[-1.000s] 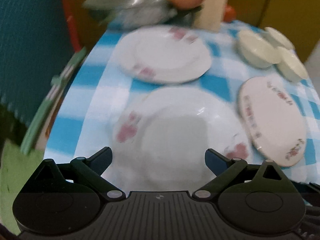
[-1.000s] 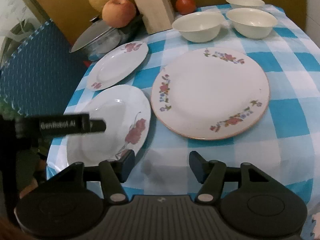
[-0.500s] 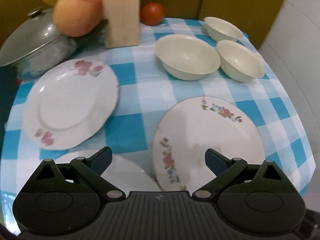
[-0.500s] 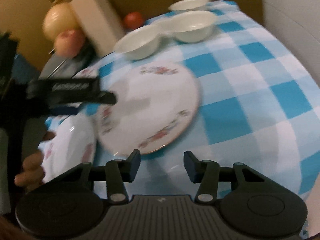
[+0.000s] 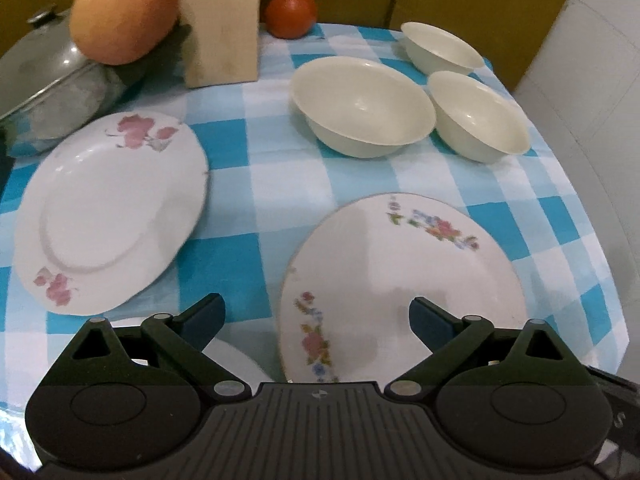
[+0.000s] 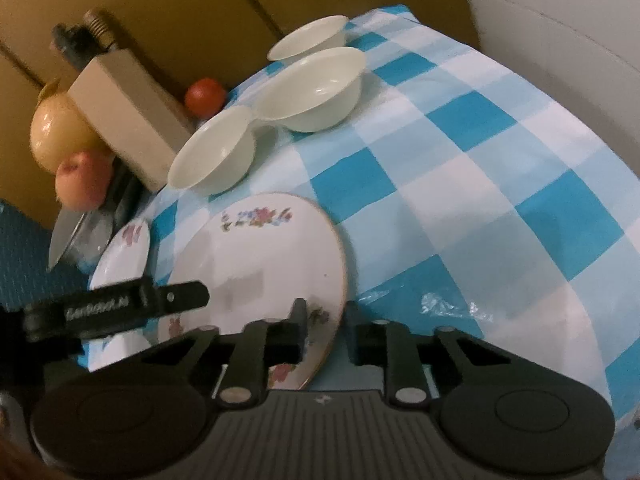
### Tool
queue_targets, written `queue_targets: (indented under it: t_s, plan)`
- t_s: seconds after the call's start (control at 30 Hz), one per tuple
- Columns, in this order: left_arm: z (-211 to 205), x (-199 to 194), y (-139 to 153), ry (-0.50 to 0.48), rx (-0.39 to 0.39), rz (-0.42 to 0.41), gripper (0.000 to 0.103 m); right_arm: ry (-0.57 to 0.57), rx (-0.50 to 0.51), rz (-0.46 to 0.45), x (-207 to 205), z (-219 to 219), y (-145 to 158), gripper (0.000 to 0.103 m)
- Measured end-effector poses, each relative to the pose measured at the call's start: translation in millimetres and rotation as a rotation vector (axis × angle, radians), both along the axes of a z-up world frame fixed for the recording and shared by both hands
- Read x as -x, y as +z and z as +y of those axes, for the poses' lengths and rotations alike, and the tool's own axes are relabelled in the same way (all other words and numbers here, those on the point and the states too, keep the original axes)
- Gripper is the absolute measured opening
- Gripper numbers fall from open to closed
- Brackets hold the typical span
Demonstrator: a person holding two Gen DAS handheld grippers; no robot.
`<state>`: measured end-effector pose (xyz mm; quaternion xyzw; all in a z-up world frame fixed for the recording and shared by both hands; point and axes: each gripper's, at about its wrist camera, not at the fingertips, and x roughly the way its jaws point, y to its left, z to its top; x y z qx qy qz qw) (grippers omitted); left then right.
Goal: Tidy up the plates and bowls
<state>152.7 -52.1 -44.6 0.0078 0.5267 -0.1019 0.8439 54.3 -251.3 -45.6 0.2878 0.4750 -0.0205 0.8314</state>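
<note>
Near the front edge of the checked tablecloth, the large flowered plate is the item in play, and the right gripper is the one placed to deal with it. In the right wrist view that gripper's jaws straddle the plate's near right rim, one finger over the plate's face and the other off its edge on the cloth side; the gap is narrow, but contact with the rim cannot be confirmed, so whether it has the plate clamped cannot be told. The plate is round and has no long axis; what matters is that its rim runs edge-on between the two fingers, with the plate's body lying left and far of the gripper. The left gripper hangs spread wide and grasping nothing, above the near left part of the same plate, its fingers well apart. To its left lie a smaller rose-printed plate and, at the near edge, a sliver of a third plate partly hidden by the gripper body. Three cream bowls sit at the far right, close together. Judgement: the right gripper is nearer the working rim, and a lift from there would have to carry the plate leftward toward the smaller plates; a thin rim grip on glazed ware risks slipping or tilting.
</note>
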Motion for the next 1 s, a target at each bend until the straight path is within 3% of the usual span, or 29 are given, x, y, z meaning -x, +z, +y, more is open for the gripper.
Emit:
queue_targets:
  t_s: [0.27,0.8,1.0]
  plan:
    - [-10.7,-2.8,-8.3,-0.042,0.057,0.066,0.096,-0.007,-0.04,0.004,-11.2,-7.7,-5.3,0.015]
    - [-23.9,1.8,-7.8,-0.08,0.054,0.057,0.09,-0.034,0.095,-0.018,-39.3,-14.5,-3.5,0.017]
    - [-19.9,6.7,-0.6,-0.062,0.019,0.01,0.092,-0.03,0.171,-0.061,-33.5,-7.6,6.5,0.019]
